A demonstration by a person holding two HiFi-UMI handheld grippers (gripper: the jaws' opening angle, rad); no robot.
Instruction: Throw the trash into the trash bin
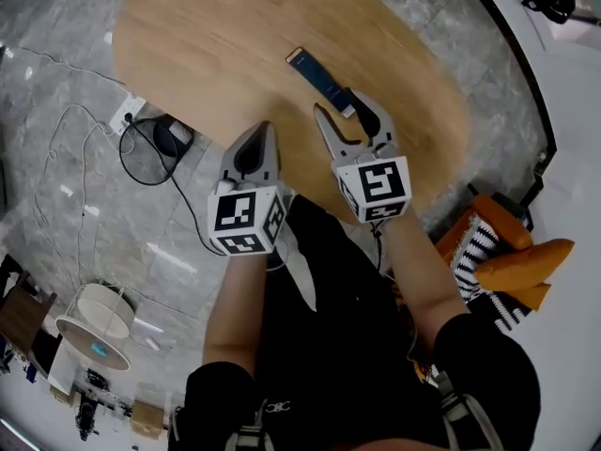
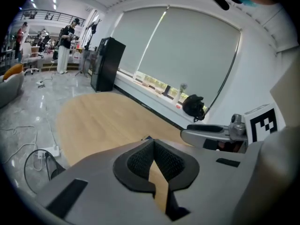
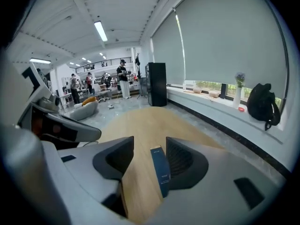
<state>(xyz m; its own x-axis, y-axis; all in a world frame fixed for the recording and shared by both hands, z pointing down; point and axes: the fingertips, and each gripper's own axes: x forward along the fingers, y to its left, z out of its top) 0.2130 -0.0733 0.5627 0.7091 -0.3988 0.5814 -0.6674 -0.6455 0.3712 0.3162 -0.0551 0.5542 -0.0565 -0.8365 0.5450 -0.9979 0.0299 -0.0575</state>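
A flat dark blue box [image 1: 319,81] lies on the oval wooden table [image 1: 235,36], toward its right side. My right gripper [image 1: 346,111] is open above the table. The box's near end lies between the jaws, close against the right finger [image 1: 368,111], with a gap on the left side. In the right gripper view the box [image 3: 161,170] runs lengthwise beside the right pad, inside the right gripper [image 3: 150,156]. My left gripper [image 1: 255,139] is shut and empty at the table's near edge, left of the right one. From the left gripper [image 2: 153,161] only a corner of the box [image 2: 147,138] shows.
On the grey marble floor left of the table lie a white power strip [image 1: 127,116] and a loop of black cable [image 1: 150,148]. A white round stool [image 1: 94,322] stands lower left. Orange and striped cushions [image 1: 507,261] sit at the right. People stand far across the room [image 2: 63,46].
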